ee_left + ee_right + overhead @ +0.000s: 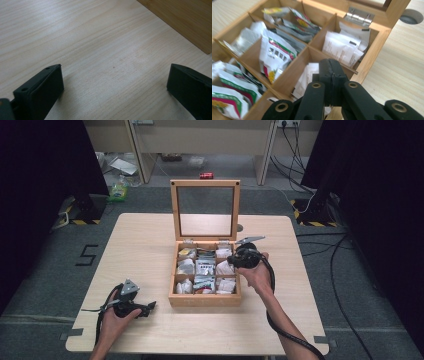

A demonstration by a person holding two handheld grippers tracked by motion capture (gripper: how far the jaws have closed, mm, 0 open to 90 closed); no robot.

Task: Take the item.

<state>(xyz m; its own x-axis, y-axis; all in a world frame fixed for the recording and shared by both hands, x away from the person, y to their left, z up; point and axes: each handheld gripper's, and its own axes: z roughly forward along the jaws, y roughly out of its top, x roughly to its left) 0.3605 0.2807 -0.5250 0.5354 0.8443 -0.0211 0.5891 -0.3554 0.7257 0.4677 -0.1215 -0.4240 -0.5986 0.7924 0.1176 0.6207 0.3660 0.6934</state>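
Note:
An open wooden box [204,299] stands mid-table with its glass lid [205,182] upright. Its compartments hold several tea packets: white ones [342,47] at the back right, green-and-red printed ones [275,53] in the middle. My right gripper [233,263] hovers over the box's right side, jaws pressed together. In the right gripper view the right gripper [331,62] is above a compartment of white packets [308,75], with nothing seen between the jaws. My left gripper [150,307] rests on the table left of the box. The left gripper [115,82] is open over bare wood.
The light wooden table [140,245] has free room on both sides of the box. A round cable hole [412,16] sits behind the box's right corner. The box's side wall [185,22] is near the left gripper. A red can [206,175] lies on the floor beyond.

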